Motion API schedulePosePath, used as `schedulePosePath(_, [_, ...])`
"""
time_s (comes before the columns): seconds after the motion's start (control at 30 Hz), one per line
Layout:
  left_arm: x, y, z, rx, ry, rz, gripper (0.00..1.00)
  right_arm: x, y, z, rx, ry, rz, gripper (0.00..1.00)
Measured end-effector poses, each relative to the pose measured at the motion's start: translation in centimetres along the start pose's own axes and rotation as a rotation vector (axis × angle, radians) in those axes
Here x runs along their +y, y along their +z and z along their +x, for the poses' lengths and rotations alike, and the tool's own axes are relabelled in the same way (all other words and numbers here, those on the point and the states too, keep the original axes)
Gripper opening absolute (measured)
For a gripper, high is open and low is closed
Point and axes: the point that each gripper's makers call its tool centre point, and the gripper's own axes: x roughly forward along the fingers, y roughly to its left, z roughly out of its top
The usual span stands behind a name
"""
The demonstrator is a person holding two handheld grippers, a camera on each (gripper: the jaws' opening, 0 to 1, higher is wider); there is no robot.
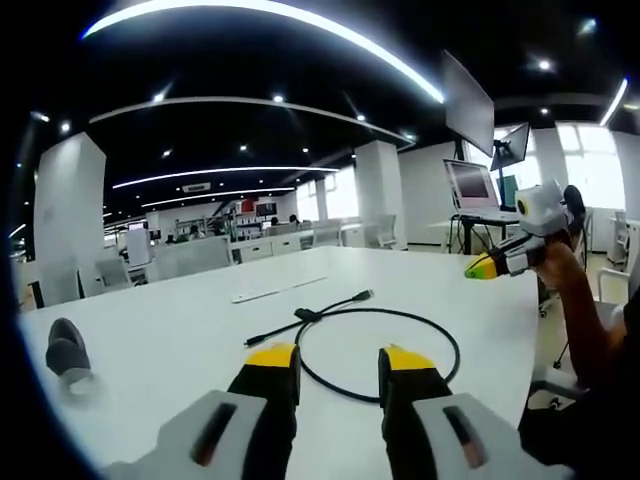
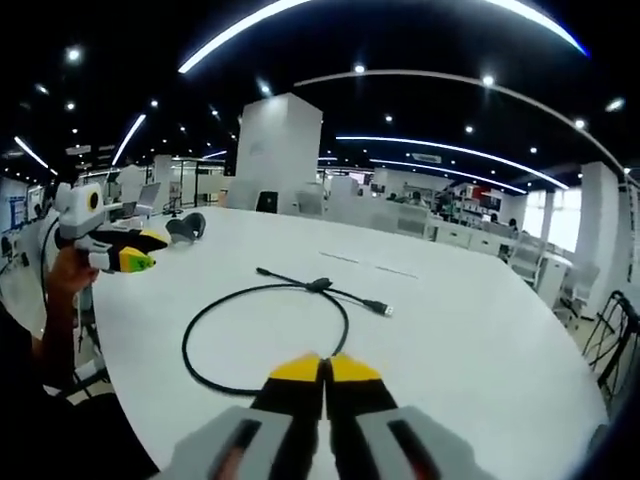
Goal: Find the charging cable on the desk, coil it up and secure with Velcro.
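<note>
With the left gripper [image 1: 338, 368] spread wide and the right gripper [image 2: 324, 372] pressed closed near the looped black charging cable [image 1: 385, 345] on the white desk [image 1: 180, 340], a clean start probably meant pinching one plug end first.

No text, label, brand, number or sign can be read in either view. The screen of the monitor [image 1: 472, 183] beyond the far end of the desk [image 1: 180, 340] glows, but what it shows is too small and blurred to make out, and nothing on that desk carries legible print.
</note>
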Motion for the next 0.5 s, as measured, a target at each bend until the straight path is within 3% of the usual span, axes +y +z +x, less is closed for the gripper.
schedulePosePath(0.03, [0.0,0.0,0.0,0.001,-0.001,0.001,0.31,-0.4,-0.2,0.0,0.010,-0.026,-0.041,0.04])
schedulePosePath(0.23, [-0.2,0.0,0.1,0.002,-0.003,0.004,0.31,-0.5,-0.4,0.1,0.025,-0.048,-0.033,0.20])
schedulePosePath(0.4, [-0.2,-0.1,0.1,0.004,-0.003,0.003,0.31,-0.6,0.3,-0.1,-0.006,-0.055,0.008,0.37])
schedulePosePath(0.5, [-0.2,-0.1,0.2,0.005,-0.005,0.002,0.31,-0.6,0.8,-0.2,-0.026,-0.058,0.011,0.39])
